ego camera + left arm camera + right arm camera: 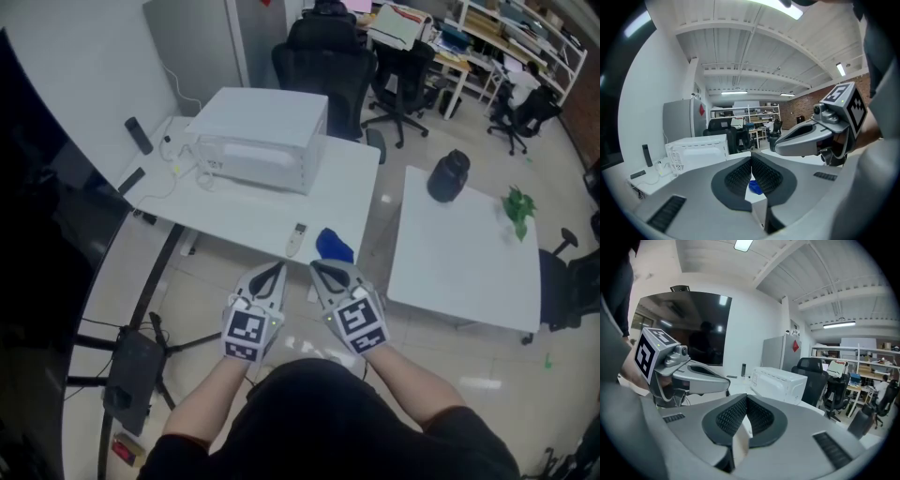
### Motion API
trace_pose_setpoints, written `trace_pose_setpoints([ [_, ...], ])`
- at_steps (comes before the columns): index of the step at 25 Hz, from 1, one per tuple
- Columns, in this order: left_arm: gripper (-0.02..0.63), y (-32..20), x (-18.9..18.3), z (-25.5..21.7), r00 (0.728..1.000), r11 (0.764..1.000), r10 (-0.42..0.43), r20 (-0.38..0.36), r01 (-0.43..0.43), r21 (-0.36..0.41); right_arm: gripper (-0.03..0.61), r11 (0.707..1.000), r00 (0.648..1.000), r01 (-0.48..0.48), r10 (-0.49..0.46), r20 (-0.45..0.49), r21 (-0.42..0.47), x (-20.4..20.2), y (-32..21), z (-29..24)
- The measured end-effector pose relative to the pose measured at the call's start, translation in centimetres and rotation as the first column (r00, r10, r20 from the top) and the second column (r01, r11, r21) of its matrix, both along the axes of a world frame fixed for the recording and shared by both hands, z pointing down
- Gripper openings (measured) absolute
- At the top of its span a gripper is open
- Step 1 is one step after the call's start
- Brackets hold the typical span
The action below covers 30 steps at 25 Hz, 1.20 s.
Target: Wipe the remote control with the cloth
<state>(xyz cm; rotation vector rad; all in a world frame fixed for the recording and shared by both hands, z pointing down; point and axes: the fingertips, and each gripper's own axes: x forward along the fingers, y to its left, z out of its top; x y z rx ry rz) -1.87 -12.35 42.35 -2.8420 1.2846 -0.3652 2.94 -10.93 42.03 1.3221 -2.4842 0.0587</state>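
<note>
A slim white remote control (296,238) lies near the front edge of the white table (244,214). A crumpled blue cloth (335,246) sits just right of it at the table's corner. In the head view my left gripper (274,270) and right gripper (317,268) are held side by side over the floor, just short of that edge, with their tips pointing at the remote and cloth. Both are shut with nothing between the jaws. In the left gripper view the closed left gripper (751,162) has the cloth (755,187) showing just below its tip. The right gripper (746,399) is likewise closed and empty.
A white microwave (262,141) stands at the back of the table, with cables and dark handsets (139,136) to its left. A second white table (469,262) to the right carries a black pot (448,175) and a green plant (517,208). Office chairs (328,66) stand behind; a tripod (131,367) is on the floor at left.
</note>
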Motion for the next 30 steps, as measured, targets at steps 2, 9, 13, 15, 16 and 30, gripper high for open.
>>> trace_pose_setpoints([
  [2,0.000,0.7,-0.2,-0.1,1.000,1.000,0.005,0.003,-0.005,0.003,0.009,1.000,1.000,0.002,-0.002,-0.002,0.004,-0.5,0.7,-0.2],
  [9,0.000,2.1,-0.3,-0.1,1.000,1.000,0.022,0.003,-0.022,0.009,0.009,1.000,1.000,-0.002,0.003,-0.013,0.011,-1.4,2.1,-0.5],
  [13,0.000,2.6,-0.3,-0.4,1.000,0.999,0.031,0.001,-0.031,0.013,0.008,1.000,1.000,-0.002,0.002,-0.015,0.010,-1.7,2.6,-0.6],
  [15,0.000,2.9,-0.3,-0.4,0.999,0.999,0.035,0.002,-0.035,0.015,0.009,1.000,1.000,-0.002,0.002,-0.016,0.008,-1.9,2.8,-0.5],
  [16,0.000,3.0,-0.2,-0.4,0.999,0.999,0.037,0.003,-0.037,0.015,0.008,1.000,1.000,-0.002,0.002,-0.016,0.007,-1.9,2.9,-0.5],
  [30,0.000,3.2,0.5,-0.2,0.999,0.999,0.048,0.013,-0.049,0.010,0.008,1.000,0.999,0.003,-0.002,-0.032,0.016,-1.5,3.2,-0.5],
])
